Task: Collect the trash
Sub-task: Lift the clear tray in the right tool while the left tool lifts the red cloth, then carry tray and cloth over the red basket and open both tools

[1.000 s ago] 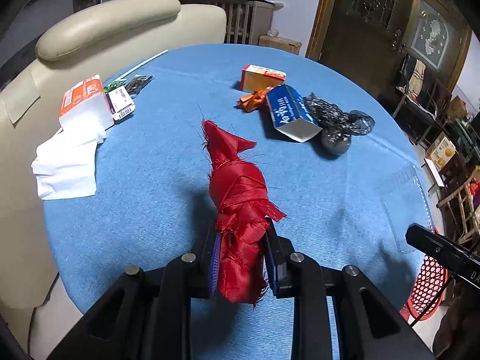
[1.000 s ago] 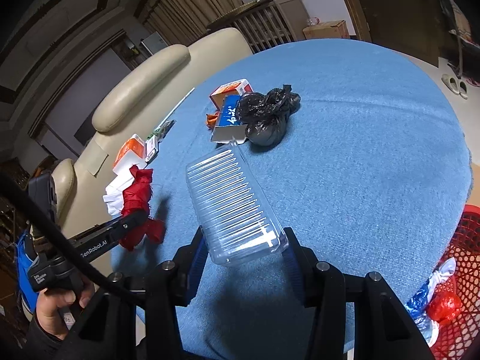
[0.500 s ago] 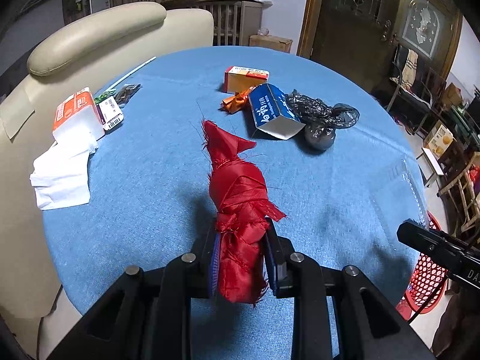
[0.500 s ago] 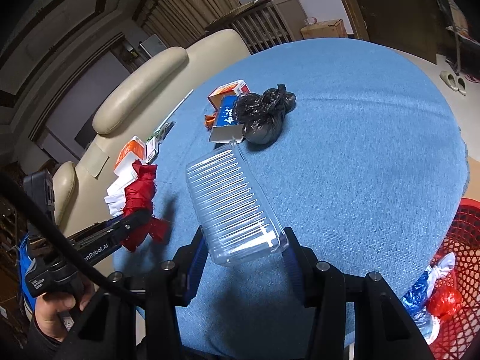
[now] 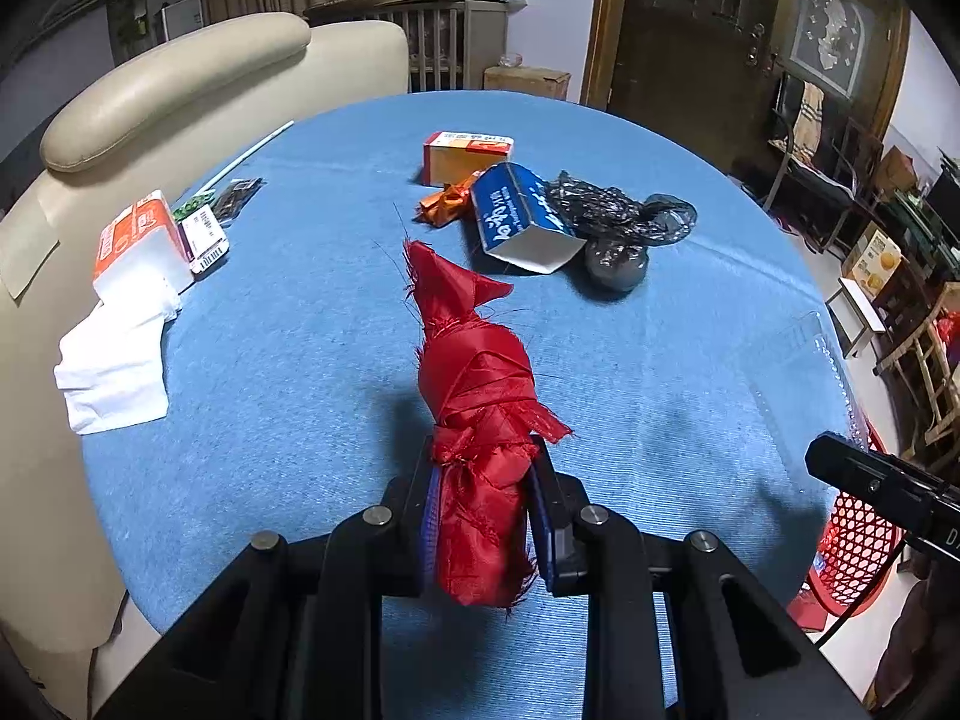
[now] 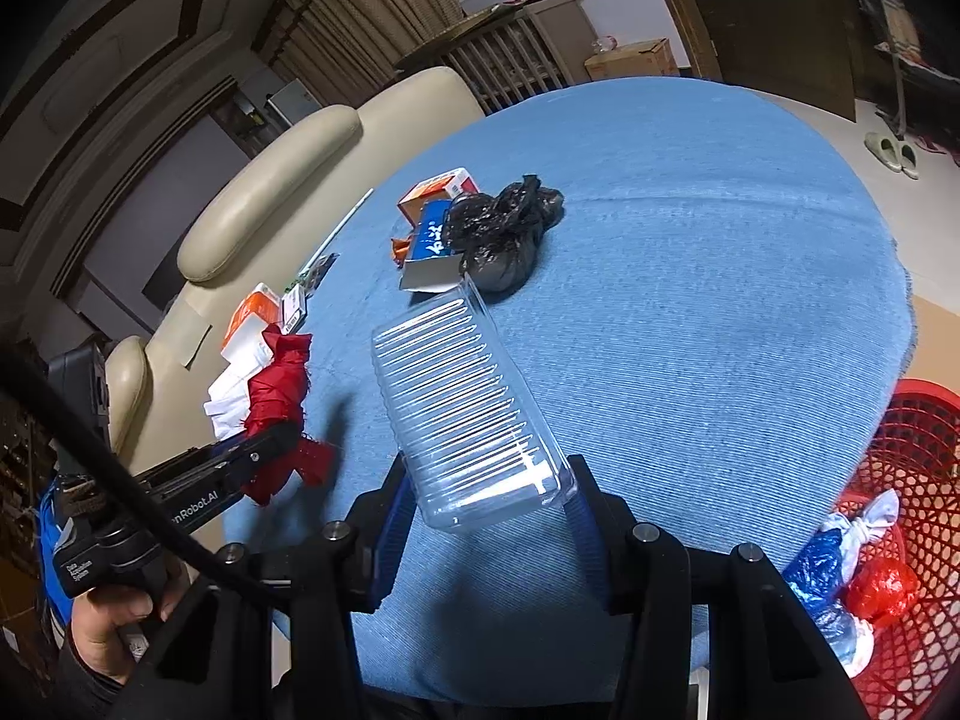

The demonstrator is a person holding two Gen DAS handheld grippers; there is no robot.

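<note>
Closest to me, the left gripper [image 5: 483,516] is clenched around a knotted bundle of red cloth [image 5: 477,420], its frayed tip poking up above the round blue desk [image 5: 300,360]. The right gripper [image 6: 489,495] is clamped on the near end of a clear ribbed plastic tray [image 6: 462,408], which slants up and away over the desk. Down by the desk's right edge stands a red mesh basket [image 6: 918,438], already holding a red, white and blue knotted bag [image 6: 852,570].

Further across the blue cloth, a heap of trash lies together: a blue carton [image 5: 522,219] on its side, a crumpled black plastic bag [image 5: 618,222] touching its right flank, an orange wrapper [image 5: 447,207] just left of it, and an orange box [image 5: 465,156] behind. Off at the left edge are a white tissue [image 5: 114,360], an orange-and-white pack [image 5: 138,246] and small flat packets [image 5: 207,234]. Beyond the desk stands a cream leather sofa [image 5: 180,78].
</note>
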